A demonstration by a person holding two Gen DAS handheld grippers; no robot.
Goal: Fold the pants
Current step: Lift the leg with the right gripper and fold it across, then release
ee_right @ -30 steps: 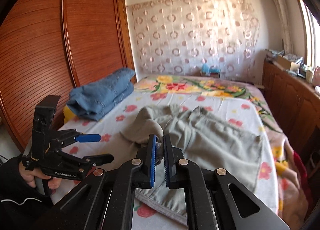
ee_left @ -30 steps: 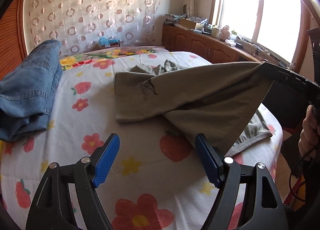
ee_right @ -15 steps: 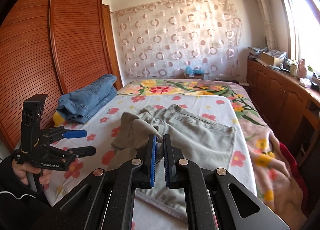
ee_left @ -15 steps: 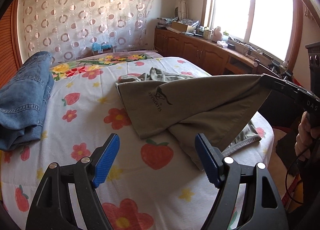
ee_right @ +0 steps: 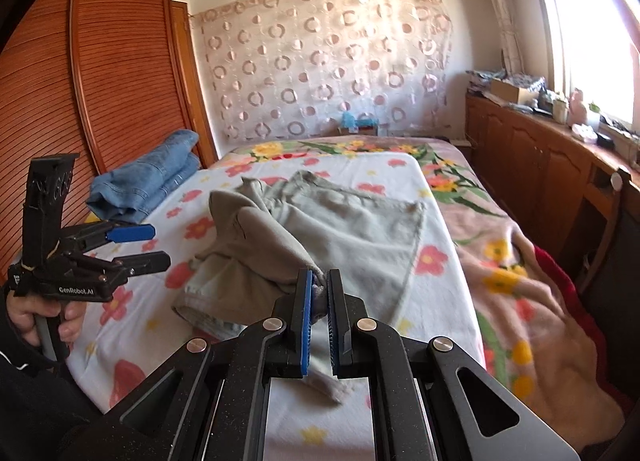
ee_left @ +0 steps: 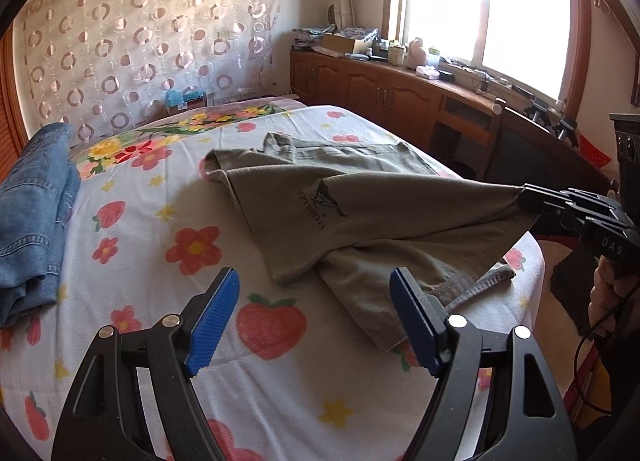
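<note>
With the right gripper (ee_right: 318, 301) clamped on the pants (ee_left: 360, 205) at 3 o'clock and the left gripper (ee_left: 316, 321) wide, the thin pinch could slip.

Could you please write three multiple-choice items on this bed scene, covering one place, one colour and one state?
1. Where do the folded jeans lie?
A. on the bedspread's left side by the wardrobe
B. on the window cabinet
C. on the floor

2. What colour are the gripper pads?
A. red
B. blue
C. green

3. What is the right gripper doing?
A. hanging open
B. clamping the jeans
C. clamping the grey-green pants

Answers: 1 A, the denim stack sits beside the wardrobe; 2 B, both views show blue pads; 3 C, fabric is pinched between its fingers, while the left gripper is open.
</note>
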